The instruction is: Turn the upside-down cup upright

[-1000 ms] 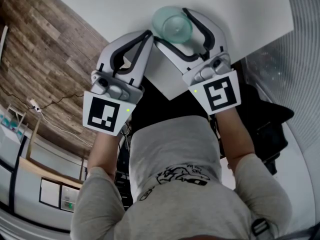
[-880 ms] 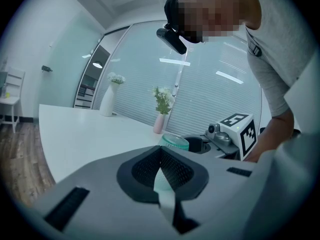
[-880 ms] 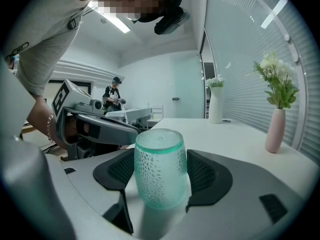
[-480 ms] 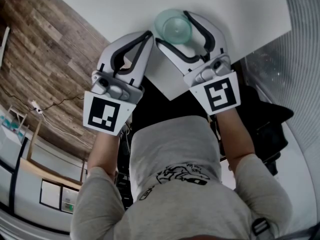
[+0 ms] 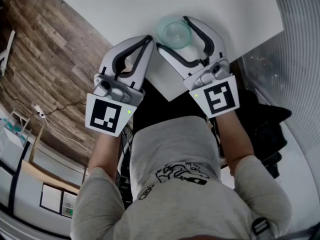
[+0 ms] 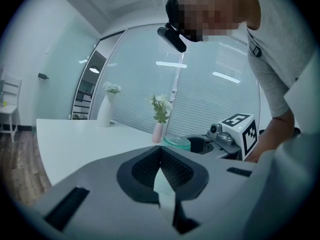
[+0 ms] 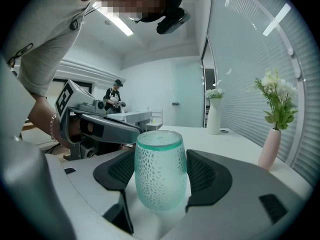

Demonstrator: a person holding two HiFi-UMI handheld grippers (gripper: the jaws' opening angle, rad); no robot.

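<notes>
A pale green dimpled glass cup [image 5: 175, 31] [image 7: 160, 169] stands vertical between the jaws of my right gripper [image 5: 172, 32] [image 7: 160, 160], with a thick green ring at its top end. The dark pads [image 7: 120, 170] press on both its sides, so the gripper is shut on it, above the white table [image 5: 125, 9]. My left gripper [image 5: 148, 35] [image 6: 160, 151] hovers just left of it, shut, with nothing between its fingers. From the left gripper view the cup [image 6: 176, 142] shows beyond the jaws, next to the right gripper [image 6: 220, 136].
A white vase [image 6: 106, 115] [image 7: 214, 118] and a small pink vase [image 6: 157, 132] [image 7: 270, 149] with flowers stand on the table by the blinds. The table's near corner lies under the grippers, with wood floor [image 5: 40, 49] to the left. A person [image 7: 114, 101] stands far back.
Both grippers have risen a little, and the cup has gone up with the right one. The jaws stand as before.
</notes>
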